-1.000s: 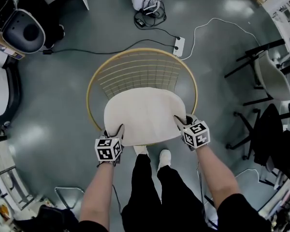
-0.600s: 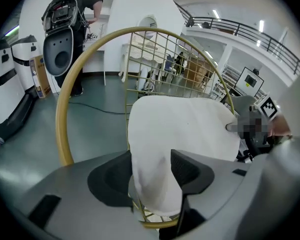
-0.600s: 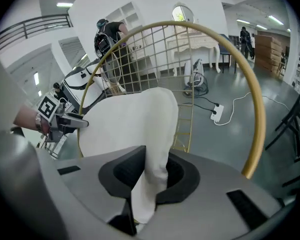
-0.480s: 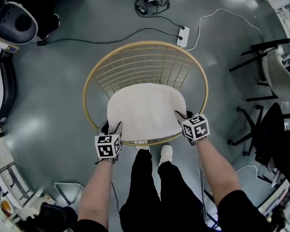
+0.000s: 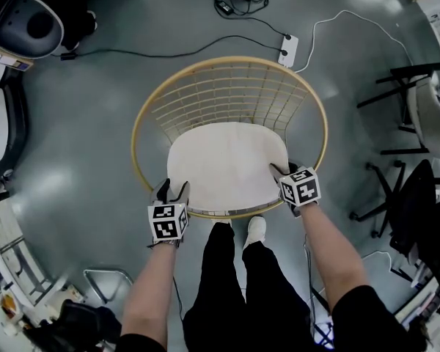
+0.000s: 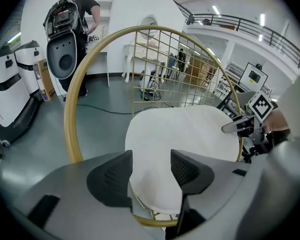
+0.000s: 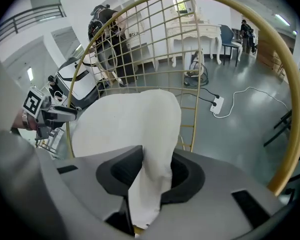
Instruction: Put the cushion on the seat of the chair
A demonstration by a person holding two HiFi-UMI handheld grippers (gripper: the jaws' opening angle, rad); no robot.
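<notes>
The white cushion (image 5: 227, 163) lies flat on the seat of the round gold wire chair (image 5: 145, 116). My left gripper (image 5: 172, 193) sits at the cushion's near left edge. In the left gripper view its jaws (image 6: 151, 166) stand wide open, with the cushion's edge (image 6: 185, 134) between the pads and untouched. My right gripper (image 5: 281, 173) is at the near right corner. In the right gripper view a fold of cushion (image 7: 125, 121) fills the gap of that gripper (image 7: 151, 171); both pads still touch it while the jaws are opening.
The chair's wire back (image 5: 227, 94) rises behind the cushion. The person's legs and shoes (image 5: 255, 230) stand just before the chair's front rim. A power strip (image 5: 288, 48) with cables lies on the floor behind. Black chairs (image 5: 418, 116) stand at right, and a black-and-white machine (image 5: 26, 24) at far left.
Both grippers have sunk with the cushion, which now rests on the seat. The left jaws have opened and let go of the cushion's edge.
</notes>
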